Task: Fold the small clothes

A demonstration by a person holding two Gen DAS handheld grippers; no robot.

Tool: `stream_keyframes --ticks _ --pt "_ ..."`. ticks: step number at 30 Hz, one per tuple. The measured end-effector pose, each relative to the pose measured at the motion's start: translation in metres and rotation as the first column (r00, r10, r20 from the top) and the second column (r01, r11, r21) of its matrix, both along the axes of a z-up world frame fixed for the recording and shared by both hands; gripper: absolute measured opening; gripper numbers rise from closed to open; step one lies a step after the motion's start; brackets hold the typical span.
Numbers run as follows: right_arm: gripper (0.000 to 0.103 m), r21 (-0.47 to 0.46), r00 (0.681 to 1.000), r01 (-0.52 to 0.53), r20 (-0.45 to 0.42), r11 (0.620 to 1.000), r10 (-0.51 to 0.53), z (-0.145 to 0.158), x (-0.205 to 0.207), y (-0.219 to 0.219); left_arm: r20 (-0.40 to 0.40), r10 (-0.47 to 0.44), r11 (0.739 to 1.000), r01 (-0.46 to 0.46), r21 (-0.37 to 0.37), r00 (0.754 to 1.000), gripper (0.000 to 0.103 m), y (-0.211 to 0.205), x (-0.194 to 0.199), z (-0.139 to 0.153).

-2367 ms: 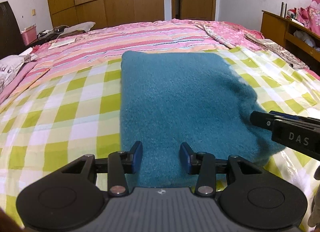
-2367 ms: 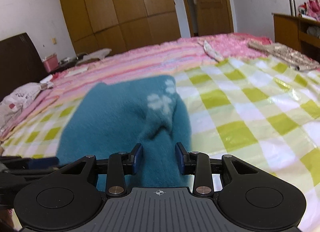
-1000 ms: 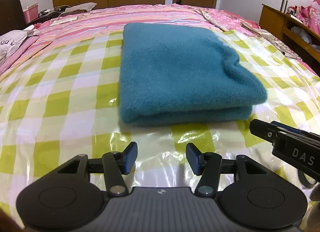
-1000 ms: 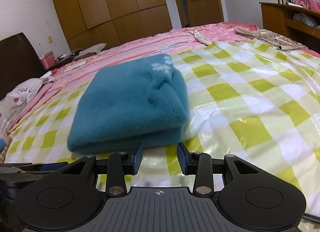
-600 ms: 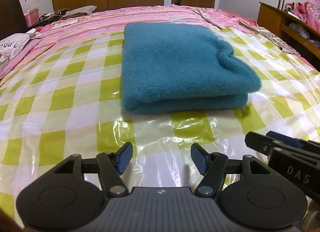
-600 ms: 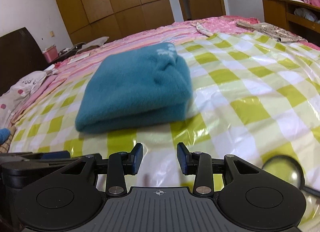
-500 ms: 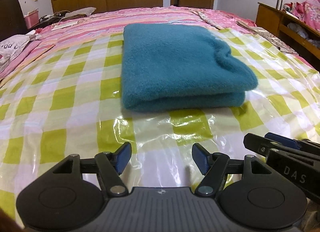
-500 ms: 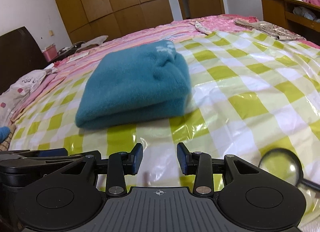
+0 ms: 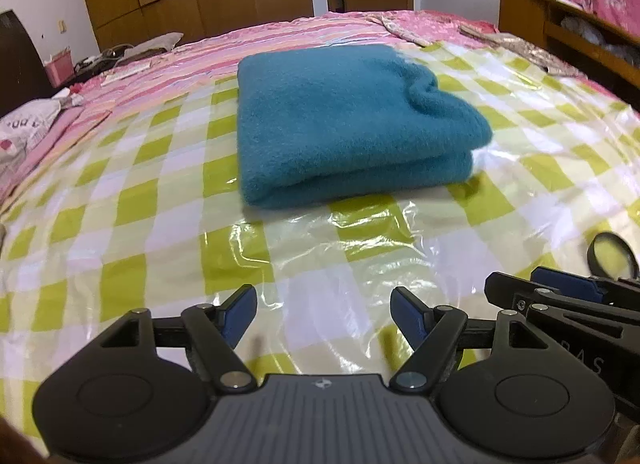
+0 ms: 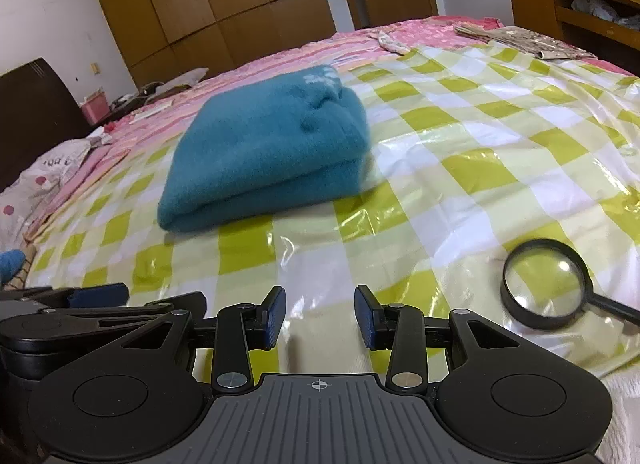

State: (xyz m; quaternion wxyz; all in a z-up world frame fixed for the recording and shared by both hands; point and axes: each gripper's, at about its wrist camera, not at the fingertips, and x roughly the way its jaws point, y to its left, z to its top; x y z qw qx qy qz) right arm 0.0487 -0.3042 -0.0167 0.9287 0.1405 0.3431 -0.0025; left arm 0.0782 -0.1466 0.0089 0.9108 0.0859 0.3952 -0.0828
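Note:
A teal fleece garment (image 9: 344,120) lies folded in a thick rectangle on the green-and-white checked plastic sheet (image 9: 160,248). It also shows in the right wrist view (image 10: 268,156), with a pale print near its far edge. My left gripper (image 9: 323,314) is open and empty, well short of the garment's near fold. My right gripper (image 10: 320,314) is open and empty too, also back from the garment. Each gripper shows at the edge of the other's view.
A black magnifying glass (image 10: 544,284) lies on the sheet at the right, close to my right gripper. Pink striped bedding (image 9: 280,32) lies beyond the sheet. Patterned cloth (image 10: 520,40) lies at the far right. A wooden shelf (image 9: 560,24) stands right; wardrobes and a door stand behind.
Both grippers let go of the garment and drew back toward the near edge of the bed. The garment stays folded. The left jaws have opened wider. The magnifying glass came into view.

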Motion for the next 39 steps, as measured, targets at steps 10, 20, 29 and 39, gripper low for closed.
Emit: stream_keyframes --ticks 10,20,29,39 --pt "0.037 0.003 1.0 0.013 0.008 1.0 -0.013 0.0 -0.012 0.001 0.028 0.008 1.0 -0.007 -0.028 1.0 0.079 0.004 -0.01 0.005" --pt "0.037 0.012 1.0 0.009 0.011 1.0 -0.009 -0.001 -0.012 0.001 0.029 0.021 0.999 -0.02 -0.031 0.999 0.08 0.005 -0.012 0.005" --pt "0.037 0.015 1.0 0.008 0.005 1.0 -0.008 -0.002 -0.012 0.001 0.032 0.023 0.999 -0.022 -0.029 0.999 0.08 0.005 -0.012 0.003" --pt "0.037 0.012 1.0 0.005 0.001 1.0 -0.005 -0.005 -0.011 0.002 0.037 0.022 1.0 -0.021 -0.021 0.999 0.079 0.005 -0.012 0.001"
